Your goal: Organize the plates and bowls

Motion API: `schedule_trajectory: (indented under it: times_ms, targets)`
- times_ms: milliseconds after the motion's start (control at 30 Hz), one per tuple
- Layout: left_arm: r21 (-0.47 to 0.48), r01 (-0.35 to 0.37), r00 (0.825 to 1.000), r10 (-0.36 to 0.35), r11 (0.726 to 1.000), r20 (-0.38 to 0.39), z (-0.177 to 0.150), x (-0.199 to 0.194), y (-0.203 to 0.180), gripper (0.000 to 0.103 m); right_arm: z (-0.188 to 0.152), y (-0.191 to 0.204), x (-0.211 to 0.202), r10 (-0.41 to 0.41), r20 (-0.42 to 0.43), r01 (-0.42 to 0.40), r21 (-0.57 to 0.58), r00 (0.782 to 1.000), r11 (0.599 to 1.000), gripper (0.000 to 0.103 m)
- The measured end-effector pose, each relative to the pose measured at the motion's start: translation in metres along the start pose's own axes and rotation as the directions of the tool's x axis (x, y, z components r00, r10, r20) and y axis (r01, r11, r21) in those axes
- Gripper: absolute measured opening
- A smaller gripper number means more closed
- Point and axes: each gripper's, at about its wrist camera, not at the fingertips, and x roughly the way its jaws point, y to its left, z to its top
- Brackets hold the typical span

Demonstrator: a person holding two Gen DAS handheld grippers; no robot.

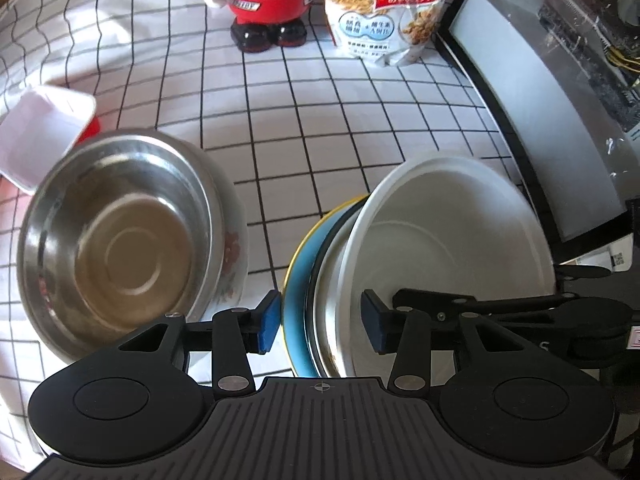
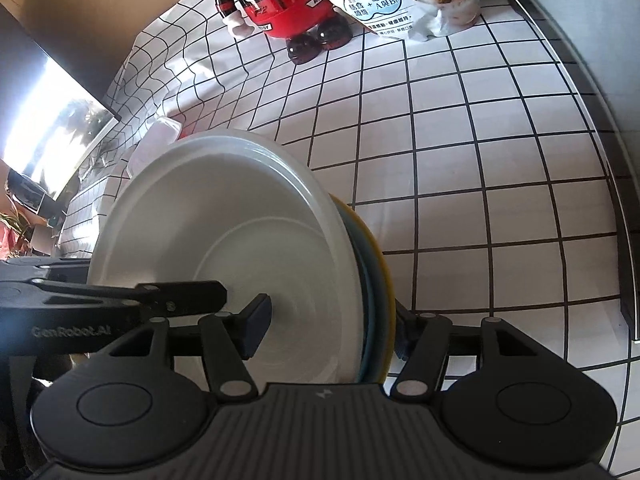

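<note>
1. I see one shiny metal bowl (image 1: 116, 240).
2. It sits in one bowl with red flowers (image 1: 232, 248).
3. I count one white bowl (image 1: 448, 236), tipped on its edge.
4. Behind it I count one blue plate (image 1: 298, 300) with a yellow rim.
5. One red toy figure (image 1: 264, 0).
6. One cereal bag (image 1: 392, 12).
7. One white box (image 1: 40, 128).
8. I hold two grippers: left gripper (image 1: 322, 322), right gripper (image 2: 332, 332).

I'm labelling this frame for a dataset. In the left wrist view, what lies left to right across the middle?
White container → steel bowl → blue-and-yellow plate → white bowl.
</note>
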Motion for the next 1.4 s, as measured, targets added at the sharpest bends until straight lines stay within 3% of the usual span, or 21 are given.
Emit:
schedule_trajectory:
  times_ms: [233,600,1133,1400]
  targets:
    - [-0.032,0.019,1.0,-0.018,0.999,0.015,0.004,-0.003,0.004,0.047,0.001,-0.002,0.0,0.001,0.005,-0.001,0.031,1.0,1.0,0.061]
    - [0.023,-0.007,1.0,0.008,1.0,0.0,0.003,0.003,-0.003,0.051,0.001,-0.005,-0.001,0.034,0.013,-0.035,0.078,0.999,0.996,0.06]
    - [0.017,0.002,1.0,-0.002,1.0,-0.025,0.002,0.012,-0.001,0.052,0.001,-0.008,0.001,0.018,-0.02,-0.016,0.091,1.0,0.996,0.06]
    - [0.007,0.066,0.99,-0.064,0.998,-0.124,0.009,0.021,0.01,0.05,0.003,-0.012,0.002,0.055,-0.06,-0.047,0.131,0.997,0.99,0.06]
